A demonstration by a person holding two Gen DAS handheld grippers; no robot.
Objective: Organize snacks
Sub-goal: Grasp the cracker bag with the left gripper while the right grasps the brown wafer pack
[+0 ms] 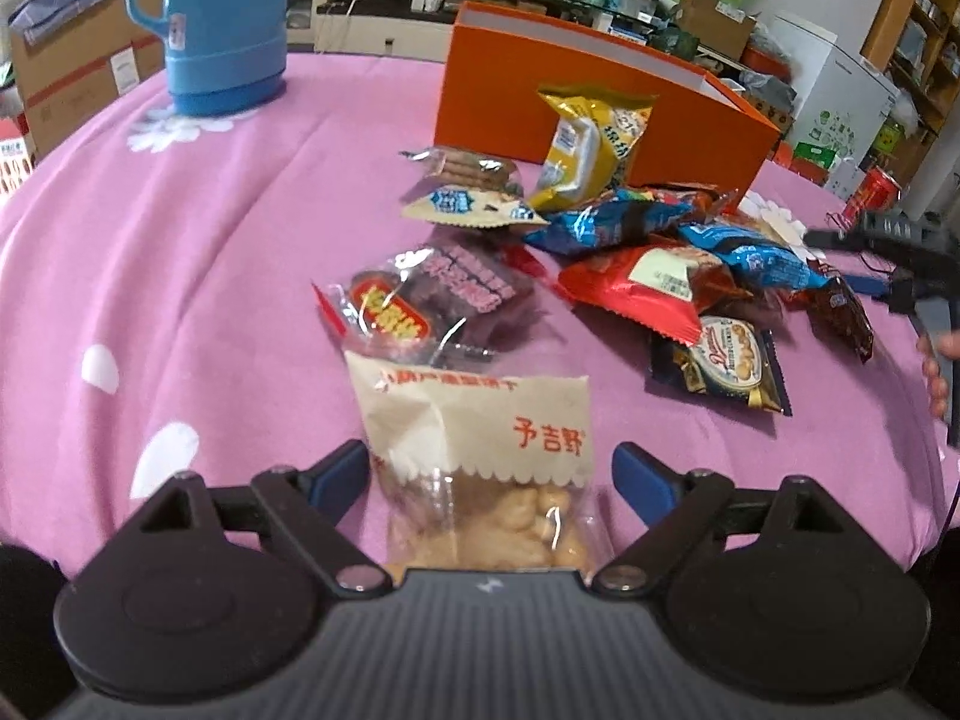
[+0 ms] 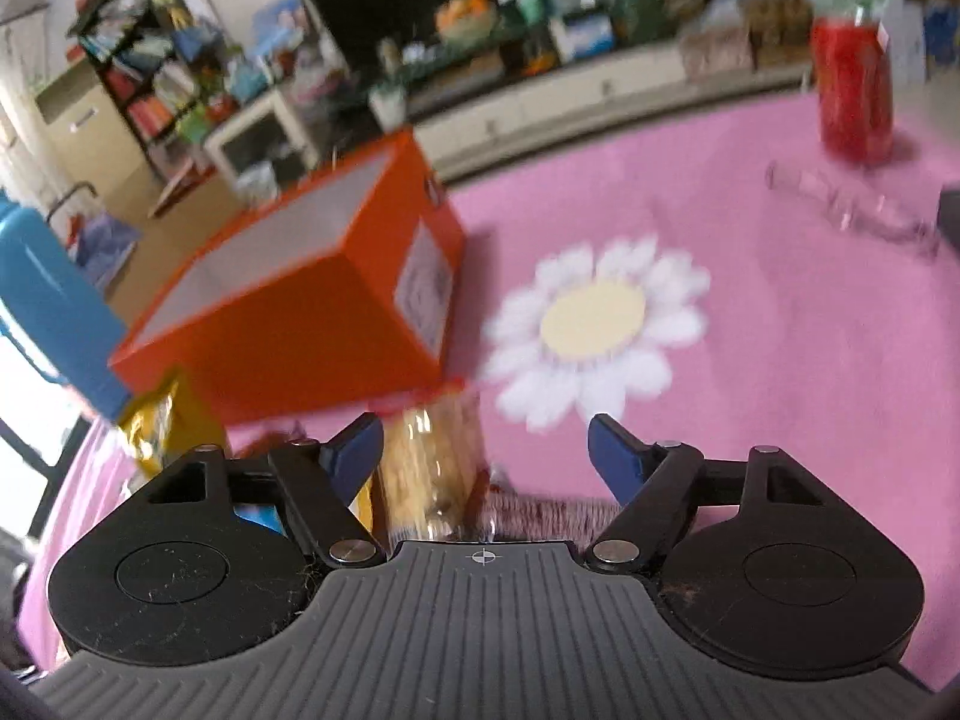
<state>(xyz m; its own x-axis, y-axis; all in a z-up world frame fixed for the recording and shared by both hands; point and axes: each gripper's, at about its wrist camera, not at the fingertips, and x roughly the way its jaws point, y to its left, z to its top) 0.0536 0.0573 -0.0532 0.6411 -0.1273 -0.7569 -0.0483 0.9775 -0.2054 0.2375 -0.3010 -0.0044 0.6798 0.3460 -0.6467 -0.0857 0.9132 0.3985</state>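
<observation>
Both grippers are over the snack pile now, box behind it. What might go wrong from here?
1. The left gripper is open around the cream snack bag; closing hard may crush the pieces inside.
2. The right gripper sits open over a clear biscuit pack, and that view is blurred, so a grab could miss.
3. The yellow packet leans against the orange box; bumping the box may topple it.

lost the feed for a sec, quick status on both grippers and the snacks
Left gripper open, straddling beige cracker bag. Right gripper open, clear biscuit pack between fingers. Orange box open behind snack pile; nothing blocking.
</observation>
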